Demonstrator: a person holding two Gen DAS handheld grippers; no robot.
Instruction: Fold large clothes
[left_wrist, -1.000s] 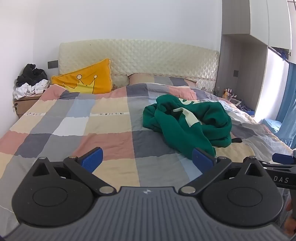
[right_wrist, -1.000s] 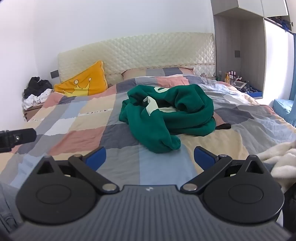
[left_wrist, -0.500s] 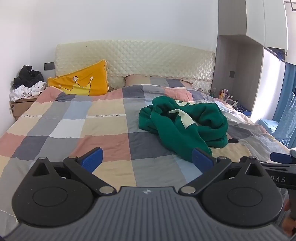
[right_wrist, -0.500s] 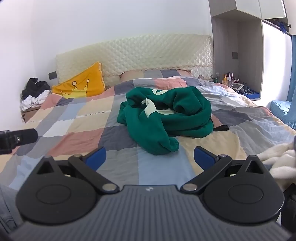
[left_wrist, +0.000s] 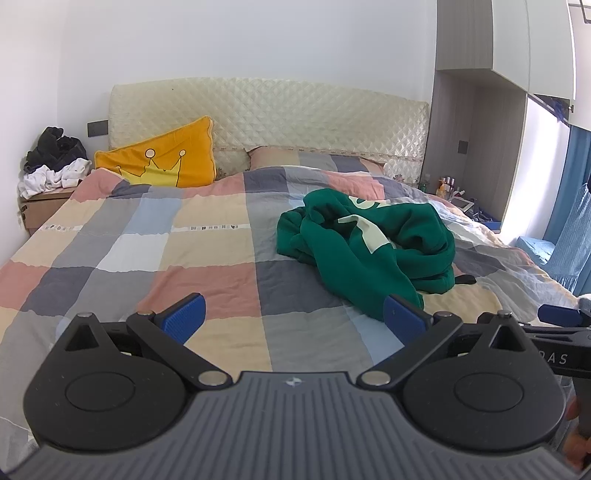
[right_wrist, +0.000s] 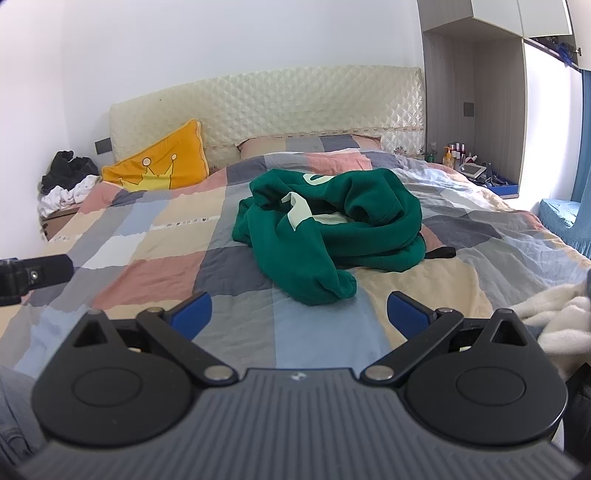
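The left gripper (left_wrist: 293, 317) and the right gripper (right_wrist: 299, 314) hover over the foot edge of the bed (right_wrist: 240, 325), fingers wide apart and empty. The green sweatshirt (right_wrist: 332, 229) lies crumpled near the bed's middle; no fold is made yet. Its sleeves and hem are buried in the heap.

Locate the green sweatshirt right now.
The green sweatshirt lies crumpled mid-bed on the checked quilt, ahead of both open tools, right of the yellow pillow.
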